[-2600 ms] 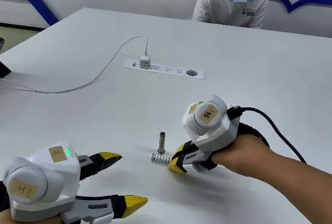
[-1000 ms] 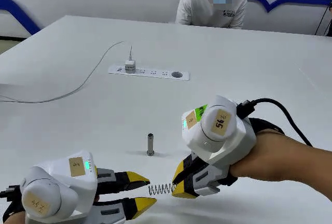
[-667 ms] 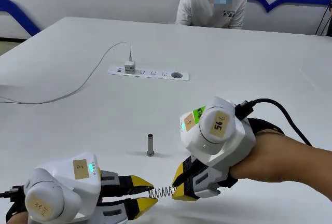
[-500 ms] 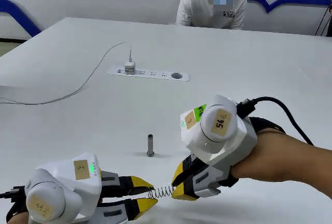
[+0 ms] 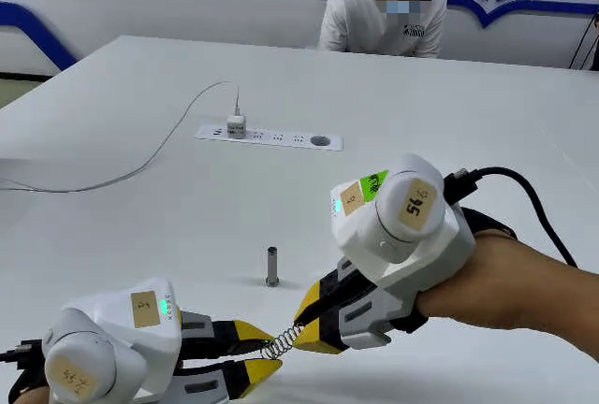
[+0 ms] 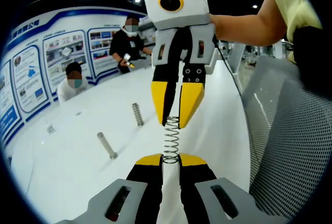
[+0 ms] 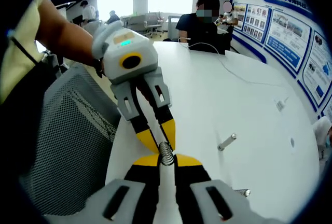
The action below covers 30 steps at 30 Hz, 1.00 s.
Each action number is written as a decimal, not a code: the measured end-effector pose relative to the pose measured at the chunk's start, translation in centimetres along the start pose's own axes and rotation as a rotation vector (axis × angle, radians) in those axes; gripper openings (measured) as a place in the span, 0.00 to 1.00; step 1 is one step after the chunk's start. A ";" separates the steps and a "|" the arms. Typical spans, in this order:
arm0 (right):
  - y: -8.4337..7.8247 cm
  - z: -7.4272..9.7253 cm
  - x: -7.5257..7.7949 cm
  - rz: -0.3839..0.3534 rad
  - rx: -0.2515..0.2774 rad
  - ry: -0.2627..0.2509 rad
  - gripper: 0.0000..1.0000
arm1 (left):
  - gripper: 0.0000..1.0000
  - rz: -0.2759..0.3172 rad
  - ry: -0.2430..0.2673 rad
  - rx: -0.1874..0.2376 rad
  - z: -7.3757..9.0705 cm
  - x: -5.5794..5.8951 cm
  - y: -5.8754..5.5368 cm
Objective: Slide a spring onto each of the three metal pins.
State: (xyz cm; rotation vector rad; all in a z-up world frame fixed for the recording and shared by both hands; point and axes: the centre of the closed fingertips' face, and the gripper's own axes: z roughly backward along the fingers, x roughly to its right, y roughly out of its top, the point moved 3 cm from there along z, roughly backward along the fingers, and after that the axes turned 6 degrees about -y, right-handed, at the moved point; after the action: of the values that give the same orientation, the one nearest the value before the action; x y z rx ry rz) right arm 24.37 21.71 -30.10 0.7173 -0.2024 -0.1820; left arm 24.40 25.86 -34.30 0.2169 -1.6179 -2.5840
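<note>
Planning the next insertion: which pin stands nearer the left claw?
The smooth bare pin, lower-left in the left gripper view; the ribbed-looking pin stands farther back.

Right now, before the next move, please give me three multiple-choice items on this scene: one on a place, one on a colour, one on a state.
1. Where is the spring?
A. lying loose by itself
B. held between the left gripper and the right gripper
C. already slid on a pin

2. What colour are the tips of both grippers' jaws?
A. red
B. blue
C. yellow

3. How is the metal pin in the head view?
A. upright on the table, with no spring on it
B. lying flat
C. clamped in a gripper

Answers:
1. B, since each end of the spring sits in one gripper's shut jaws.
2. C, since the tips show yellow in all three views.
3. A, since it stands apart from both grippers and its shaft looks smooth.
</note>
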 end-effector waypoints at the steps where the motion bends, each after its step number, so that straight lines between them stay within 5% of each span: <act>1: 0.2 0.0 0.0 -0.002 0.008 -0.003 0.11 | 0.12 0.000 0.001 0.001 0.0 0.0 0.1; 14: 2.3 -0.2 0.2 -0.021 0.112 -0.038 0.11 | 0.12 0.006 0.008 0.026 0.0 -0.2 0.7; 30: 3.4 -0.7 0.2 -0.022 0.159 -0.061 0.11 | 0.12 0.004 0.011 0.035 0.1 -0.4 1.1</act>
State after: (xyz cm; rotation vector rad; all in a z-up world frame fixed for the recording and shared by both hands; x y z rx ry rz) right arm 25.05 24.60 -28.35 0.8727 -0.2693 -0.2111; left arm 24.75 25.51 -33.26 0.2301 -1.6595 -2.5479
